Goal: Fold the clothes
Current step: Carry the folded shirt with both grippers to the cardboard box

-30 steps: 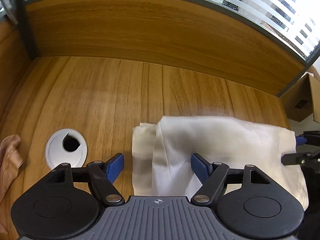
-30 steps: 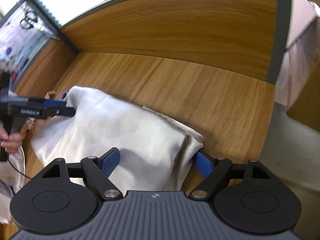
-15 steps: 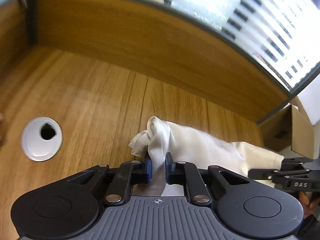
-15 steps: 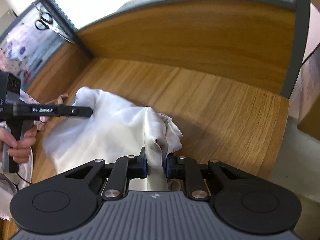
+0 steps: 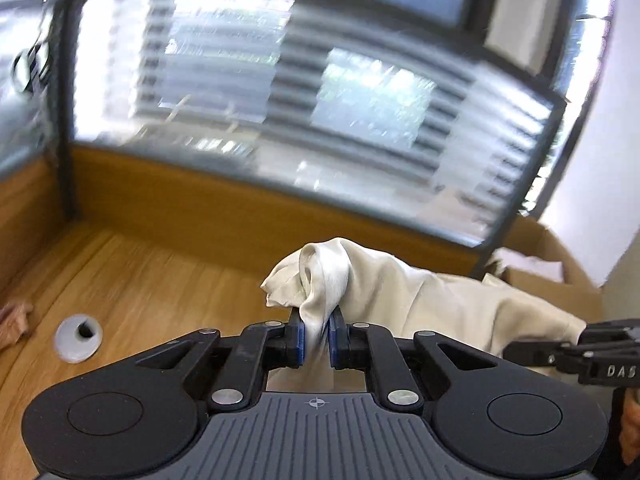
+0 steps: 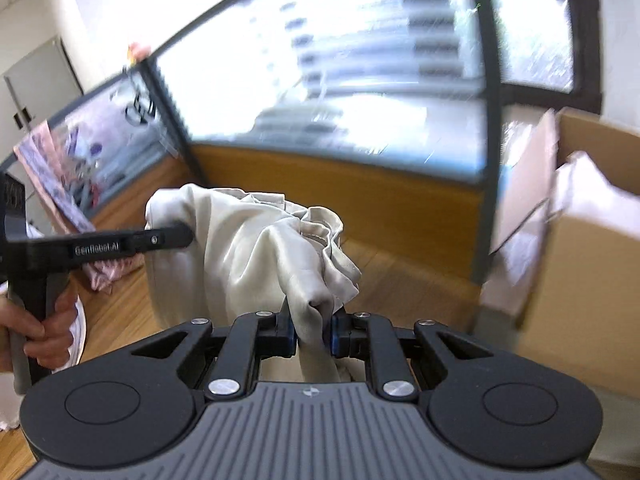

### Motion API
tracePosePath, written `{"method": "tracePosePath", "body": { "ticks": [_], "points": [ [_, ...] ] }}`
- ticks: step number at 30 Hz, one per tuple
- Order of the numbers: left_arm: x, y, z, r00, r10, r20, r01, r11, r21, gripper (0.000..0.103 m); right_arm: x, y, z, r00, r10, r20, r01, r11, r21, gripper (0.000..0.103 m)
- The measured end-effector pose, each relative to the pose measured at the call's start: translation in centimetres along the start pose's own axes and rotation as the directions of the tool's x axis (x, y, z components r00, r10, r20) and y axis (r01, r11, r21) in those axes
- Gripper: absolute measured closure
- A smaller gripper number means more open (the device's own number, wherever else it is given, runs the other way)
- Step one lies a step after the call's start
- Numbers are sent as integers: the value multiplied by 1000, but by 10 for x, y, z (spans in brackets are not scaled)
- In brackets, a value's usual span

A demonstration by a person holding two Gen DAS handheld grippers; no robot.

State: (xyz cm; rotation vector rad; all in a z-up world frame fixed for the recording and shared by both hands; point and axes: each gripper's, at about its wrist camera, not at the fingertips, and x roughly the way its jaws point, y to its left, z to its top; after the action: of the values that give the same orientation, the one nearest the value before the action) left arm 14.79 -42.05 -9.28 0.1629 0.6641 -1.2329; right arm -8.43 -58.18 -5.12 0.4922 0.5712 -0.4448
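The garment (image 5: 420, 296) was held above the desk (image 5: 160, 280); a grommet (image 5: 78, 338) was seen at nine o'clock, a cardboard box (image 5: 556, 276) at three.

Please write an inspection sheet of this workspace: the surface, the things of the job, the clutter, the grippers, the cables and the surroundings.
Surface: wooden desk with wooden back panels; a white grommet sits in it.
Job's things: one cream garment, bunched and held up between both grippers.
Clutter: pink cloth on the desk's left side.
Grippers: left gripper and right gripper each have the jaws shut on a fold of the garment; a hand holds the left one's handle.
Cables: nothing seen.
Surroundings: striped glass partition above the panels; open cardboard box with pale contents to the right.
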Motion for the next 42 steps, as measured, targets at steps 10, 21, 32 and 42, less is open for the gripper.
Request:
{"method": "tracePosePath", "body": {
  "ticks": [10, 21, 32, 42],
  "points": [
    [-3, -141, 41, 988, -139, 71, 132, 986, 103, 90, -144, -75, 42, 978, -187, 96, 186, 982, 28, 86],
    [88, -266, 102, 965, -220, 143, 190, 962, 194, 90, -227, -208, 90, 910, -372, 184, 371, 928, 41, 86],
    [200, -281, 139, 988, -131, 83, 104, 957, 272, 90, -155, -321, 120, 908, -389, 155, 382, 921, 73, 86],
    [279, -262, 130, 984, 46, -175, -19, 988, 156, 95, -72, -363, 111, 934, -352, -61, 356, 930, 94, 85]
  ]
}}
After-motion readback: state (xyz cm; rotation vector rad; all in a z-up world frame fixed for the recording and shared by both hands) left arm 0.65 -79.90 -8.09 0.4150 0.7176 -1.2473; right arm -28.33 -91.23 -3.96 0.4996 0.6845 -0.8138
